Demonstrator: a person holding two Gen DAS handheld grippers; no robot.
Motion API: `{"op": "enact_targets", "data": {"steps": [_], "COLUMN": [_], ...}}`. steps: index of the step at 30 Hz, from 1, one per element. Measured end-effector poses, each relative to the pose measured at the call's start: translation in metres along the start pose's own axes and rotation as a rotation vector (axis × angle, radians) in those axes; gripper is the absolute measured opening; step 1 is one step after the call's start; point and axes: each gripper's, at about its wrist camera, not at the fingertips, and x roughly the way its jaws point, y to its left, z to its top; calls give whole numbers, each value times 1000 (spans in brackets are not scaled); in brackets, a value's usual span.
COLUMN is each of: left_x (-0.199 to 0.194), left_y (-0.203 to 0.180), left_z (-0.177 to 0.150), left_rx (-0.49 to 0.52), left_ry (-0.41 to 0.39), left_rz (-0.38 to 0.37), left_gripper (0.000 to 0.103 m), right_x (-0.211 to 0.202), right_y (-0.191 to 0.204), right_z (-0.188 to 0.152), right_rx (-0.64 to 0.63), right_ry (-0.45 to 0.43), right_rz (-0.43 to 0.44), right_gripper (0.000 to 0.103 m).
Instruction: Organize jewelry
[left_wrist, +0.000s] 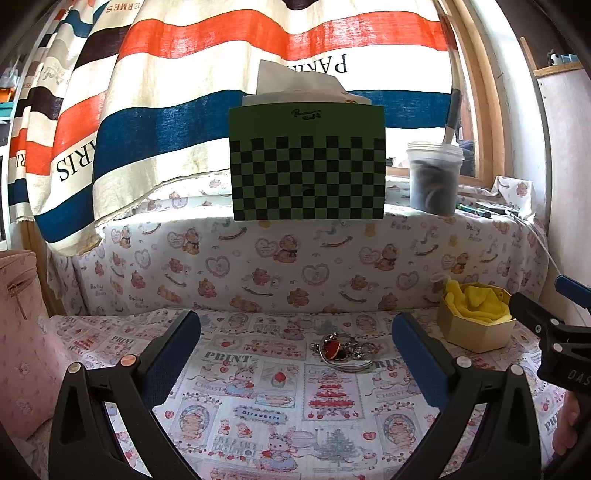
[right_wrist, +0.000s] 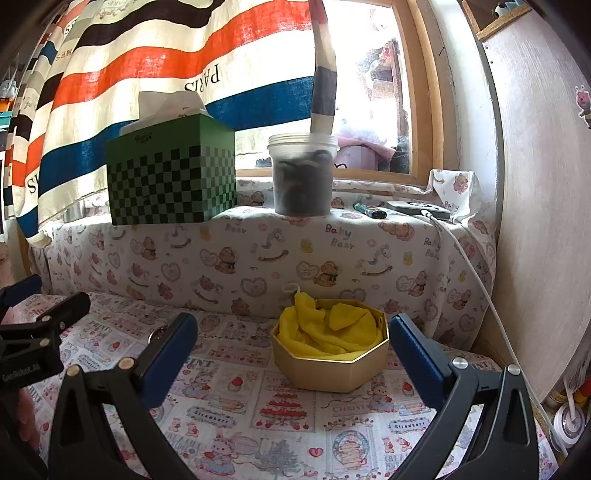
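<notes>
While both claws hang over the printed cloth (left_wrist: 258, 406), the striped curtain (left_wrist: 184, 74) fills the upper half of each view, above a cloth-covered ledge. On the ledge, centre of the left view, stands a green checkered tissue box (left_wrist: 307, 162); right of it a lidded plastic tub (left_wrist: 435, 177) with dark contents. The left gripper (left_wrist: 296, 332) is released, fingers spread wide, nothing between them. The right gripper (right_wrist: 293, 332) is likewise released and empty; the gold octagonal box (right_wrist: 330, 363) sits between its fingers in the right view, lined with yellow fabric (right_wrist: 328, 328). In the left view the same box (left_wrist: 476, 321) is at mid right, near the right gripper's body. The jewelry (left_wrist: 341, 350), a tangle of rings and chain with a red piece, lies on the cloth at lower centre of the left view, left of the box and apart from it, touching neither claw.
</notes>
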Motion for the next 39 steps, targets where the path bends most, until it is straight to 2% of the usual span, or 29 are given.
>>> {"op": "enact_targets", "data": {"steps": [39], "left_x": [-1], "left_y": [-1], "left_z": [-1], "left_rx": [12], "left_ry": [0], "left_rz": [-6], "left_gripper": [103], "right_x": [-2], "right_y": [0], "right_z": [-1], "right_rx": [10], "right_ry": [-3], "right_rz": [-3], "right_gripper": [103]}}
